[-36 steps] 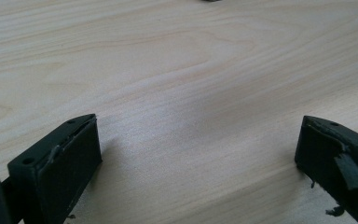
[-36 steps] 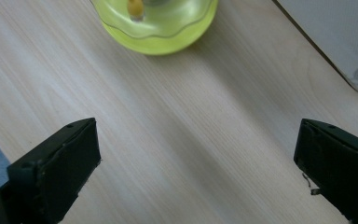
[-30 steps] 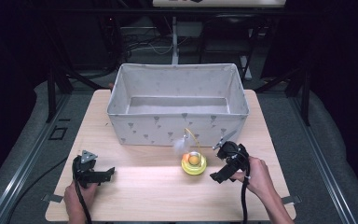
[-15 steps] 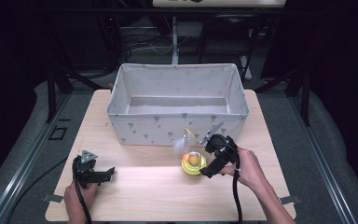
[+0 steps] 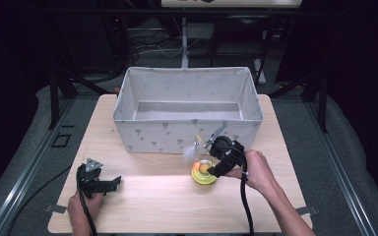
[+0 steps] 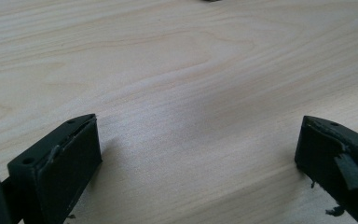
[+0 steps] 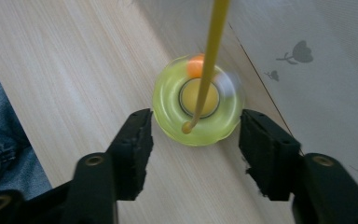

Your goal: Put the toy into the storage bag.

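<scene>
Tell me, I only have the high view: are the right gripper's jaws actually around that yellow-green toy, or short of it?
Observer: Around it. In the right gripper view the right gripper is open, one jaw on each side of the yellow-green ring toy, with a small gap on both sides.
Operator: Anything in the way of closing?
Observer: A thin yellow stick crosses above the ring's centre; its rounded tip sits just over the ring's near edge, between the jaws.
Operator: And the left gripper?
Observer: The left gripper is open, with only bare wooden tabletop between its jaws.
</scene>
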`<action>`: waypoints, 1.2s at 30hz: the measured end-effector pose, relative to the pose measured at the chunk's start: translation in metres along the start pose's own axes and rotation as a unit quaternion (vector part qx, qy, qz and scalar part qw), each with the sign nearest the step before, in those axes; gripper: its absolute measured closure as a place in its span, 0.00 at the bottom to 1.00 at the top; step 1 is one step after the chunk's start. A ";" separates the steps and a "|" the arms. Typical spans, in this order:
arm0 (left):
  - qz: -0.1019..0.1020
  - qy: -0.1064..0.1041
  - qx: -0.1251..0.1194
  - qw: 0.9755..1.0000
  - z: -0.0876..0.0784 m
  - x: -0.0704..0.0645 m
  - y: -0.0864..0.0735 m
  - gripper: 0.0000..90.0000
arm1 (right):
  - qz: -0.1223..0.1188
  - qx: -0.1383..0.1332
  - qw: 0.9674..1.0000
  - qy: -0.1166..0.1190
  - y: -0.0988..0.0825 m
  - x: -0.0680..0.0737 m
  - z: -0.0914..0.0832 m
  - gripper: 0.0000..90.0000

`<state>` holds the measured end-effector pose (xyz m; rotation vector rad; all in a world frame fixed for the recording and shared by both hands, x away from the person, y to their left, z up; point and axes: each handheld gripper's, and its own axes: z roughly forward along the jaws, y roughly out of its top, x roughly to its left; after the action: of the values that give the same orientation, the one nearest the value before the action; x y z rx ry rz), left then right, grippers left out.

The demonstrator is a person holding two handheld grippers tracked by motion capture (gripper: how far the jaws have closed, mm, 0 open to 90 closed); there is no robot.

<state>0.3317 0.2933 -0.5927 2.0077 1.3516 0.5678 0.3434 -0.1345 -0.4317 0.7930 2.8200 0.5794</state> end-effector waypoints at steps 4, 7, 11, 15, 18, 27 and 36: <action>0.000 0.000 0.000 1.000 0.000 0.000 0.000 0.00 | -0.007 0.007 1.000 0.000 0.003 0.000 0.005 0.60; 0.001 0.000 0.000 1.000 0.000 0.000 0.000 0.00 | -0.015 0.017 1.000 -0.005 0.005 0.001 0.010 0.70; 0.001 0.001 0.000 1.000 0.000 0.000 0.000 0.00 | -0.021 0.015 1.000 -0.005 0.006 0.003 0.012 0.78; 0.001 0.000 0.001 1.000 0.000 0.000 0.000 0.00 | -0.022 0.016 1.000 -0.007 0.006 0.005 0.016 0.86; 0.001 0.000 0.001 1.000 0.000 0.000 0.000 0.00 | -0.028 0.022 0.999 -0.019 0.007 0.006 0.016 0.91; 0.001 0.000 0.001 1.000 0.000 0.000 0.000 0.00 | -0.032 0.030 0.999 -0.027 0.009 0.007 0.018 0.97; 0.001 0.000 0.000 1.000 0.000 0.000 0.000 0.00 | -0.037 0.027 0.998 -0.032 0.015 0.007 0.018 0.98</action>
<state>0.3317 0.2934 -0.5927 2.0095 1.3504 0.5694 0.3490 -0.1138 -0.4425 0.6992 2.8036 0.4610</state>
